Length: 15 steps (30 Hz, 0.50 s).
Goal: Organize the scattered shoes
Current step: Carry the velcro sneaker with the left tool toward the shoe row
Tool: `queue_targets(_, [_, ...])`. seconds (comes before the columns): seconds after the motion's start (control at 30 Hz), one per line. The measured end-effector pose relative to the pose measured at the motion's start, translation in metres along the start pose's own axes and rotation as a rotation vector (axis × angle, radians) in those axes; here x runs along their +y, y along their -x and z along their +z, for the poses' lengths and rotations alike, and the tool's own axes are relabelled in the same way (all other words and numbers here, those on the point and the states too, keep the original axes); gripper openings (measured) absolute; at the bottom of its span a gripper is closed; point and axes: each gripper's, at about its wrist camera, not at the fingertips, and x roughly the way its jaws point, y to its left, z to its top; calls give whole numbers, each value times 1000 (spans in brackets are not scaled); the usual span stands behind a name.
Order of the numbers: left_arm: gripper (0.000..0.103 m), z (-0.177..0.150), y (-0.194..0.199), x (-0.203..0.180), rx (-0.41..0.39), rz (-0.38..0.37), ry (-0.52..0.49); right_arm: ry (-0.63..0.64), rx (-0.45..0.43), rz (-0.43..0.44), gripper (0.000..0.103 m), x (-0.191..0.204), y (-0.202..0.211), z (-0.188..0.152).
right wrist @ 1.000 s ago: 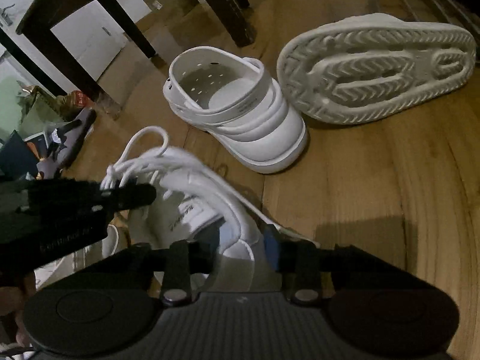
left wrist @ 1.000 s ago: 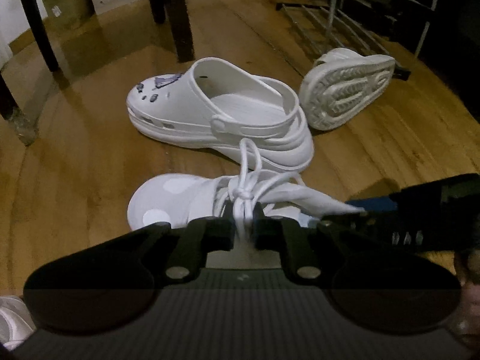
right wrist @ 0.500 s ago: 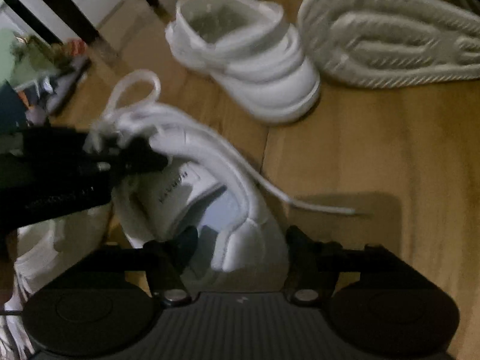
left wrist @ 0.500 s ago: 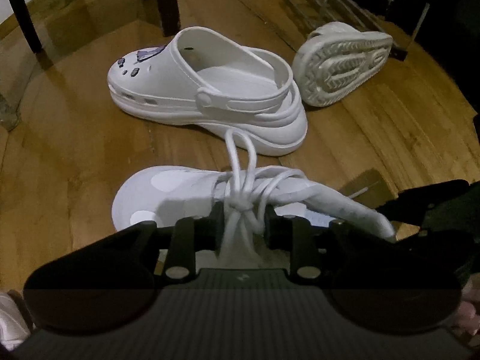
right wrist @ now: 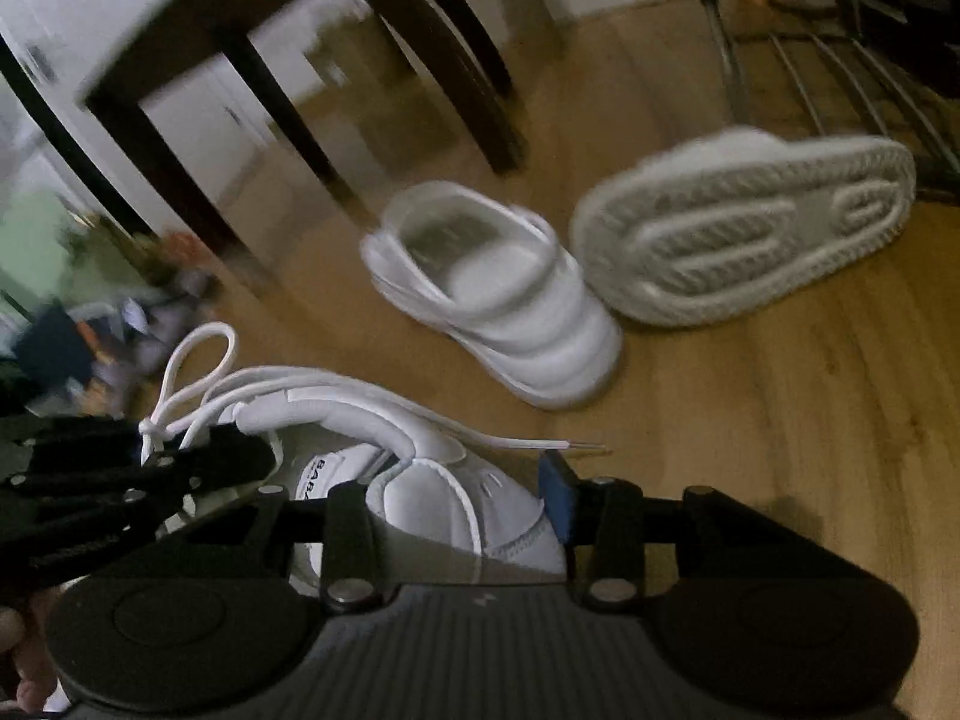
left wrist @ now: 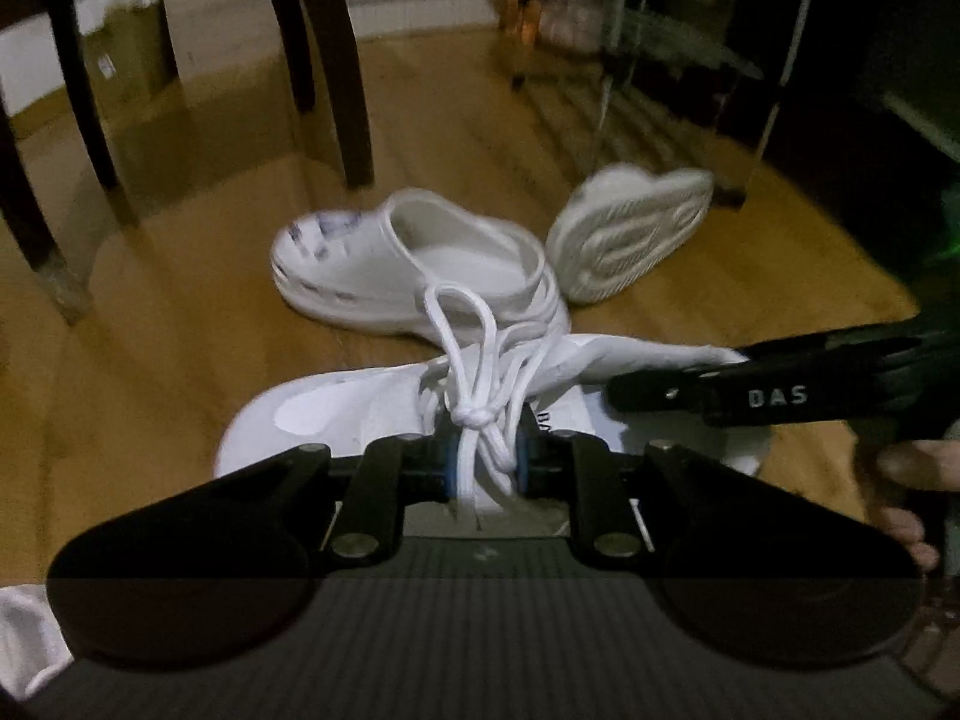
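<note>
A white lace-up sneaker (left wrist: 336,414) hangs between both grippers above the wooden floor. In the left wrist view my left gripper (left wrist: 483,459) has its jaws closing, pinched on the knotted laces (left wrist: 468,360) at the tongue. The right wrist view shows my right gripper (right wrist: 456,510) with jaws closing around the sneaker's heel (right wrist: 420,498), the blue pad against it. The left gripper's fingers (right wrist: 198,468) come in from the left there. Beyond lie a white clog (left wrist: 372,252) standing upright and its mate (left wrist: 630,240) tipped sole-up.
A metal shoe rack (left wrist: 630,108) stands at the back right, just behind the overturned clog (right wrist: 744,228). Dark chair legs (left wrist: 336,78) rise behind the upright clog (right wrist: 510,312). Mixed clutter (right wrist: 120,336) lies on the floor at the left.
Both grippers have risen with the sneaker, so the clogs now look farther off. The right jaws widened around the heel, then narrowed on it. The left stays pinched on the laces.
</note>
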Motion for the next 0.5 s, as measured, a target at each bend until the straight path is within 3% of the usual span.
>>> queue_targets(0.2, [15,-32,73,38,-18,25,53,97,-43,65,41,83,14,-9])
queue_targets(0.33, [16,-72,122,85,-47,69,140,122,12,96,41,130,9,-20])
queue_targets(0.5, [16,-128,172,148,-92,130,242,218,109,149,41,238,-25,-41])
